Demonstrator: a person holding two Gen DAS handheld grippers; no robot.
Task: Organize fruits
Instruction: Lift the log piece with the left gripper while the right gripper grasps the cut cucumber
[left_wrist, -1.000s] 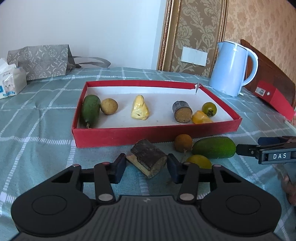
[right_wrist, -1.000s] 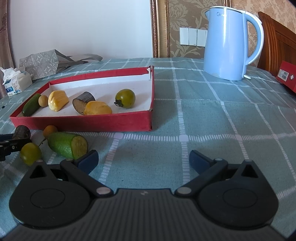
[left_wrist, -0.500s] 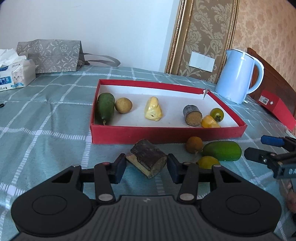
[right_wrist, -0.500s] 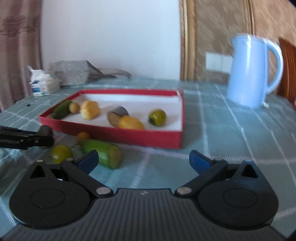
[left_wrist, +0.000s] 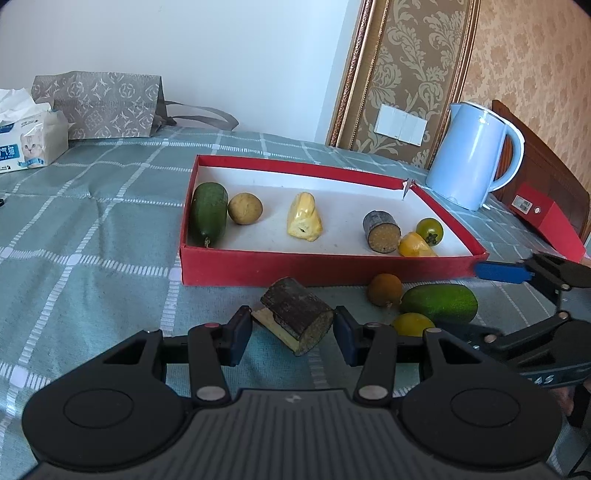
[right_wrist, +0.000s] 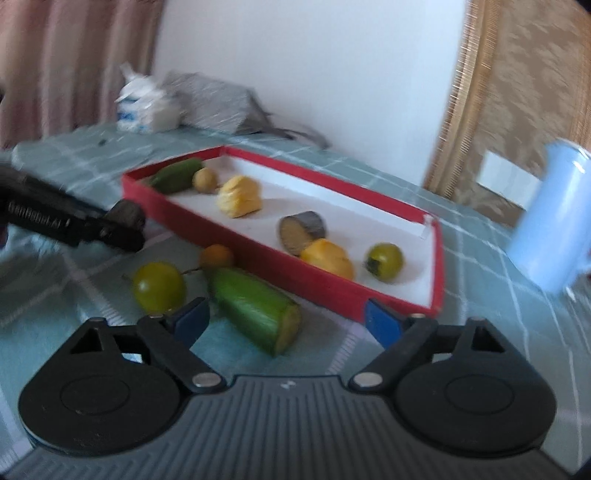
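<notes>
A red tray (left_wrist: 325, 267) (right_wrist: 325, 284) holds a green cucumber piece (left_wrist: 208, 214), a round potato-like fruit (left_wrist: 245, 208), a pale yellow piece (left_wrist: 304, 218), a dark cut chunk (left_wrist: 382, 232), a yellow piece (left_wrist: 415, 250) and a green tomato (left_wrist: 429, 231). My left gripper (left_wrist: 292, 334) is shut on a dark sugarcane chunk (left_wrist: 297, 320) in front of the tray. My right gripper (right_wrist: 286, 323) is open around the cut end of a green cucumber piece (right_wrist: 255, 308) (left_wrist: 439, 303). An orange fruit (left_wrist: 385, 290) (right_wrist: 217, 256) and a yellow-green fruit (left_wrist: 413, 324) (right_wrist: 159, 286) lie beside it.
A light blue kettle (left_wrist: 471, 155) stands at the back right beside a red box (left_wrist: 546, 225). A tissue pack (left_wrist: 26, 144) and a grey paper bag (left_wrist: 99, 105) lie at the back left. A green checked cloth (left_wrist: 92, 240) covers the table.
My right gripper has swung left toward the loose fruits and now straddles the green cucumber piece. My left gripper still holds the sugarcane chunk and has drawn back and left of the tray.
</notes>
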